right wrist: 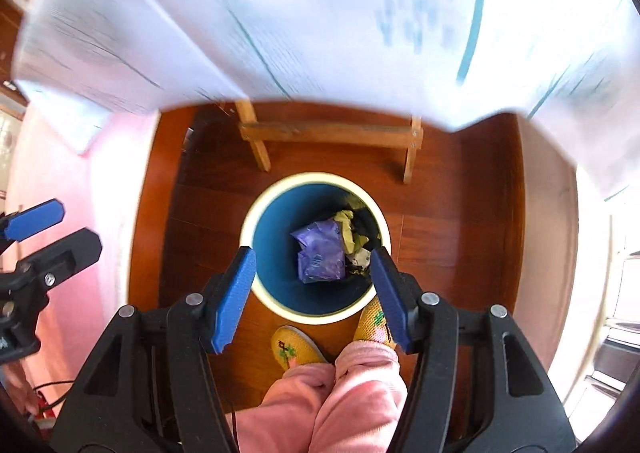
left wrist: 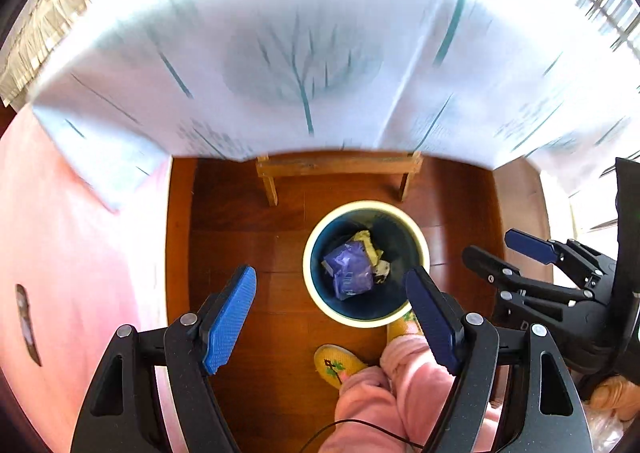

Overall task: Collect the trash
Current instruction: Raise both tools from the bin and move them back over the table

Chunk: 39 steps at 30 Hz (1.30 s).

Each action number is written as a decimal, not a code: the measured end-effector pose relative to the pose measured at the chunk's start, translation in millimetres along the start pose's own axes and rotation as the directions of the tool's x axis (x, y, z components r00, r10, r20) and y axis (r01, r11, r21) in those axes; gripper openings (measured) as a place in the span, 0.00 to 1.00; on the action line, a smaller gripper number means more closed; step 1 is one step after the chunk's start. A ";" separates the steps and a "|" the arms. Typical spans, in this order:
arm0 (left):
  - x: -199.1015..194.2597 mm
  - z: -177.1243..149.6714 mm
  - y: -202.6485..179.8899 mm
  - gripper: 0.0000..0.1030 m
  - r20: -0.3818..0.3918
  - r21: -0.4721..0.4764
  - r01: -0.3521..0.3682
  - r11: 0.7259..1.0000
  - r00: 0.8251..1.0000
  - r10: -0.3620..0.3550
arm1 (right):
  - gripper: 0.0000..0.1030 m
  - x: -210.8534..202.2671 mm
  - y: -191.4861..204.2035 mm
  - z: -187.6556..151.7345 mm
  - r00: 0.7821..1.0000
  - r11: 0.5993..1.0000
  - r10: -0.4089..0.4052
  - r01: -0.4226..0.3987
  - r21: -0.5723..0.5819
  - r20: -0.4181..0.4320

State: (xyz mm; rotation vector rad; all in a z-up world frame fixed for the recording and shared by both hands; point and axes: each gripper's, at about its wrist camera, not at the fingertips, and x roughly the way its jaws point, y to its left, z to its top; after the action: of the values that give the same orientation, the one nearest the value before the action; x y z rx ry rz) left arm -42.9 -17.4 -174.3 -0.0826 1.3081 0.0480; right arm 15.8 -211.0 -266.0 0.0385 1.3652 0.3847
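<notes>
Both grippers hang over a round cream-rimmed waste bin with a dark blue inside (left wrist: 366, 263) (right wrist: 316, 245) standing on the reddish wooden floor (left wrist: 248, 245). The left gripper (left wrist: 332, 319) and the right gripper (right wrist: 312, 293) each have their blue pads spread wide, gripping nothing. In the bin lie a crumpled purple plastic wrapper (left wrist: 349, 268) (right wrist: 320, 251) and yellowish paper scraps (left wrist: 370, 245). A white patterned tablecloth (left wrist: 280, 53) overhangs above the bin.

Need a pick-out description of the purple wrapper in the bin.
On the wooden floor, before the wooden stool, stands a round cream-rimmed bin with a blue interior. The purple wrapper lies at its centre: shiny violet plastic, unlike the yellowish crumpled scraps beside it.
</notes>
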 end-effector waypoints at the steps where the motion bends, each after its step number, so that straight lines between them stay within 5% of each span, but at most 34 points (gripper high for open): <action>1: -17.4 3.4 1.4 0.77 0.011 -0.001 0.006 1.000 1.000 -0.006 | 0.55 -16.9 4.7 2.9 1.000 1.000 0.003 -0.003 -0.009 0.016; 10: -164.0 40.5 12.1 0.77 0.149 0.039 -0.012 0.999 0.989 0.006 | 0.55 -157.1 40.9 32.9 0.984 1.000 0.028 -0.029 0.007 0.176; 25: -324.7 113.2 35.7 0.77 0.378 0.056 -0.014 0.998 0.926 -0.008 | 0.55 -347.4 102.0 95.4 0.891 1.000 0.009 0.006 -0.031 0.455; 33: -371.1 138.7 48.0 0.77 0.429 0.043 -0.015 0.999 0.903 -0.005 | 0.55 -378.2 123.9 111.4 0.875 0.998 0.018 0.017 -0.068 0.484; 39: -372.2 155.3 58.1 0.77 0.423 0.024 -0.017 1.000 0.906 0.005 | 0.55 -378.5 138.7 134.0 0.870 0.992 0.042 0.021 -0.121 0.492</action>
State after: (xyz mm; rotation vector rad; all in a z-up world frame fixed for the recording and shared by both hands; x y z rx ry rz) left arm 5.3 58.3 223.2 -0.0382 0.8730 0.0546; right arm 52.4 -164.8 154.7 0.0396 0.8304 0.4323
